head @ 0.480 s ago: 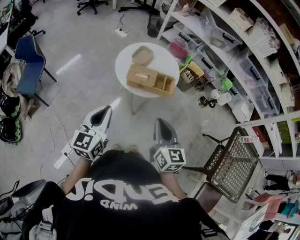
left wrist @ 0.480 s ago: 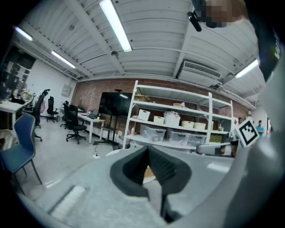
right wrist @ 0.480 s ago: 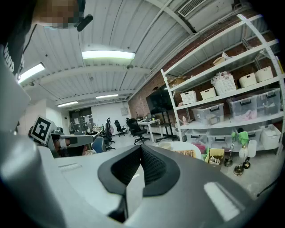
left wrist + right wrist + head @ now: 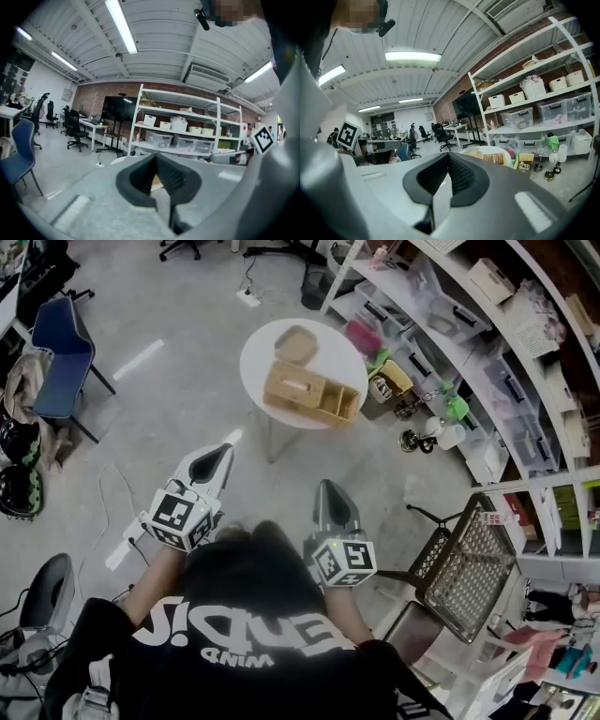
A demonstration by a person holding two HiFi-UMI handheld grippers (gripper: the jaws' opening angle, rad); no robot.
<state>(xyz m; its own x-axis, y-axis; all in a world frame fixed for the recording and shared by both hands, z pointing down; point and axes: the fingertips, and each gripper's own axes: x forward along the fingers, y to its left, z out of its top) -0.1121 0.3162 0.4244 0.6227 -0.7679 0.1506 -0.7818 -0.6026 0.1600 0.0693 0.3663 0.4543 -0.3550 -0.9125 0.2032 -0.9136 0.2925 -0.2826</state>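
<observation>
Holding left gripper and right gripper side by side before the torso, fingers pressed together on nothing, pointing toward wicker box sitting on round surface, well apart.

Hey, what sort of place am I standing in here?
Probably a lab or workshop-style office: white metal shelving stacked with clear plastic storage bins, black swivel office chairs by desks, and a grey concrete floor.

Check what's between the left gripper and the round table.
Only bare grey floor lies between left gripper and round table, shown in the head view.
</observation>
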